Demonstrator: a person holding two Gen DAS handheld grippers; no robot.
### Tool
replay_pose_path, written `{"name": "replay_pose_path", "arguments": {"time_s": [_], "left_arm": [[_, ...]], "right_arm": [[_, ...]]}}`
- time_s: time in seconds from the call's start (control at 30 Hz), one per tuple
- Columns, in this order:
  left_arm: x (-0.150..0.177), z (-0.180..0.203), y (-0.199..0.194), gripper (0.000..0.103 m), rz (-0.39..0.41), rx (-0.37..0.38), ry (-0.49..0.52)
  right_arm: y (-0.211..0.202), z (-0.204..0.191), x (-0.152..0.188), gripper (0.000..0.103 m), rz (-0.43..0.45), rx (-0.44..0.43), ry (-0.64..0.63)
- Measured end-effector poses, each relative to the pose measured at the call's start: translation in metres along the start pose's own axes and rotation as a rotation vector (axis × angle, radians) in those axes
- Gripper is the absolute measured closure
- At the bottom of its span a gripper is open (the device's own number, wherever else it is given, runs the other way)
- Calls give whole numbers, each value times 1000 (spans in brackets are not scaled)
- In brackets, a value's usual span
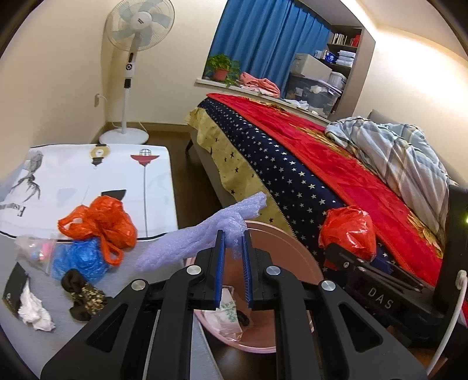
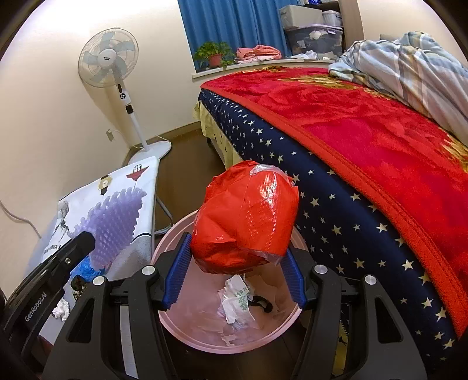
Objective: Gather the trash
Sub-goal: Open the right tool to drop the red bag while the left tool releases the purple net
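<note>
Warm, fairly bright indoor light filled both views, seemingly from overhead. A bright band glared on the wall (image 1: 415, 26) far beyond the left tool (image 1: 234, 242). The red bag (image 2: 245, 216) showed glossy highlights. Fisheye bending curved the edges, corners vignetted black; detail stayed reasonably sharp.

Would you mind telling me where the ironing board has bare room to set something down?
The far half of the ironing board is free, from the orange bag out to the end nearest the fan. The near end is crowded: orange bag, blue bag, clear packet, dark socks and white tissue.
</note>
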State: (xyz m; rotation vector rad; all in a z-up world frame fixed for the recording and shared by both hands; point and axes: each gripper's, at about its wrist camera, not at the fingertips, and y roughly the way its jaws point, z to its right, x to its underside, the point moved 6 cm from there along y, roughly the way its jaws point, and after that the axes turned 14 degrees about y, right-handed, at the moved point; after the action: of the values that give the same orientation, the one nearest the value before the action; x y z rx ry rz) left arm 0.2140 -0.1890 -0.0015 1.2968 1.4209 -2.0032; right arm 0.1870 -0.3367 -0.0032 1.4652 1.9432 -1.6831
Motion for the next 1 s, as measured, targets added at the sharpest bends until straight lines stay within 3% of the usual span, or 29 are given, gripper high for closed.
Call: {"name": "replay_pose_path", "arguments": {"time_s": [0.67, 0.7, 0.77, 0.8, 1.0], "left_arm": [[-2, 12, 22, 91, -1, 141, -61], [-1, 12, 24, 88, -11, 142, -63], [2, 12, 27, 69, -32, 140, -63], [2, 11, 27, 68, -35, 131, -62], [-1, 4, 18, 68, -19, 103, -52]], "right_arm": [[15, 16, 3, 43, -36, 53, 10], [16, 16, 4, 42, -44, 52, 9], [20, 16, 6, 37, -58, 63, 1], [20, 16, 6, 32, -58, 66, 0], [18, 16, 7, 31, -52, 59, 0]]}}
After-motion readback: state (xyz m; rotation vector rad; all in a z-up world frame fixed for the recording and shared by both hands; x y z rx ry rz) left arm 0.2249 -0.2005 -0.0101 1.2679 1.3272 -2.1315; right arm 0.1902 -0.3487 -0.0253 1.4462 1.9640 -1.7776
